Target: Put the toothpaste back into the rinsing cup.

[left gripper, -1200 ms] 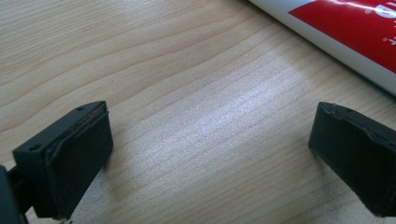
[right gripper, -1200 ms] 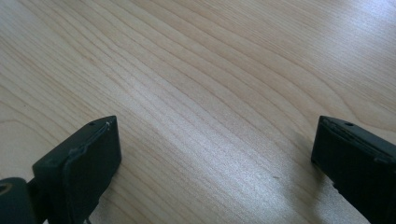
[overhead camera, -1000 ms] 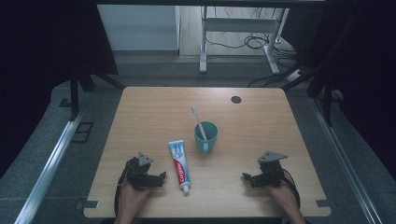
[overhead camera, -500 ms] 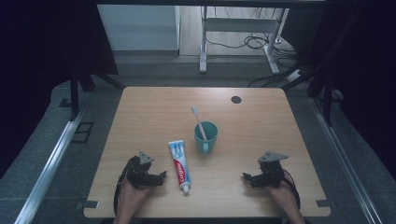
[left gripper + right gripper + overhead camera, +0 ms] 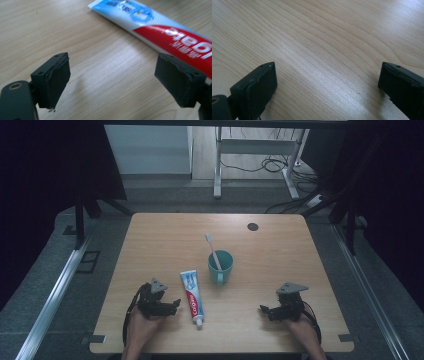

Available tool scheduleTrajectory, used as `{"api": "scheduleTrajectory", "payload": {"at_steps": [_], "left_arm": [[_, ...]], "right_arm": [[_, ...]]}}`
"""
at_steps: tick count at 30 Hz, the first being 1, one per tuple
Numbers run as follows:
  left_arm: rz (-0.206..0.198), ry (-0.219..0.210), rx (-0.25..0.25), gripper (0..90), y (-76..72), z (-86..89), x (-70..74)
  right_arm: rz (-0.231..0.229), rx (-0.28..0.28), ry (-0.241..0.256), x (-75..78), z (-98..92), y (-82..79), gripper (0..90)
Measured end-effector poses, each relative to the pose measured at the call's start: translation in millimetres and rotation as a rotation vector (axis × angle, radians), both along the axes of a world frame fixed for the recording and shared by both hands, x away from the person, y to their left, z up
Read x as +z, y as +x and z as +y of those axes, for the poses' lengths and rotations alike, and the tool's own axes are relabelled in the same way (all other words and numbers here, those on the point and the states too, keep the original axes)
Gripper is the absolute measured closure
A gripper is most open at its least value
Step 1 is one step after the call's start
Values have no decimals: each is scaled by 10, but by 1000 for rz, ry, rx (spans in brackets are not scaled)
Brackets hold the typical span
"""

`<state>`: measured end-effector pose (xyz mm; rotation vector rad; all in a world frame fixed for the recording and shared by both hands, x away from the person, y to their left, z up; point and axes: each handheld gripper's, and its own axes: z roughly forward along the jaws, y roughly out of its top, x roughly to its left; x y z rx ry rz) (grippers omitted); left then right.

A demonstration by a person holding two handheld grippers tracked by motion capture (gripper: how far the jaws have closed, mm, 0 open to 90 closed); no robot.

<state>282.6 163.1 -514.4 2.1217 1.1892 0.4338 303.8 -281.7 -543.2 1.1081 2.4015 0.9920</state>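
Note:
A red, white and blue toothpaste tube (image 5: 191, 297) lies flat near the table's front, with its cap toward the front edge. Behind it and to its right a teal mug (image 5: 220, 267) stands upright with a pink toothbrush (image 5: 213, 251) leaning in it. My left gripper (image 5: 173, 305) rests low on the wood just left of the tube, open and pointing at it. In the left gripper view the tube (image 5: 170, 30) lies past the wide-apart jaws of that gripper (image 5: 112, 82), and nothing is between them. My right gripper (image 5: 263, 310) rests at the front right, open over bare wood (image 5: 324, 87).
The wooden table (image 5: 165, 240) has a small dark round cap (image 5: 252, 226) near its back right. A metal desk frame and cables (image 5: 260, 165) stand on the floor beyond the table. Dark curtains hang on both sides.
My left gripper has crept slightly right, toward the tube. The right gripper, tube, mug and toothbrush have not moved.

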Motion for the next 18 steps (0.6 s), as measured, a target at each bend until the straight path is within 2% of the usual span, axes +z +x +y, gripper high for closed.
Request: {"api": "scheduleTrajectory", "payload": {"at_steps": [3,4,5,10,12,13,14,15,16,17,18], "left_arm": [[2,-11,-16,229,9,-8,40],[1,-15,-24,229,14,-17,58],[3,-20,-32,330,18,-31,75],[12,-38,-74,555,60,-168,152],[9,-39,-80,639,68,-198,164],[13,-36,-87,639,78,-229,175],[19,-38,-105,720,91,-298,193],[19,-38,-105,755,91,-298,193],[21,-45,-115,755,97,-332,201],[29,-57,-139,812,103,-398,216],[29,-57,-139,837,103,-398,216]], "right_arm": [[0,0,0,0,0,0,16],[0,0,0,0,0,0,16],[0,0,0,0,0,0,17],[0,0,0,0,0,0,16],[0,0,0,0,0,0,16],[0,0,0,0,0,0,17],[1,0,0,0,0,0,16],[1,0,0,0,0,0,16],[0,0,0,0,0,0,16],[0,0,0,0,0,0,17],[0,0,0,0,0,0,17]]}}
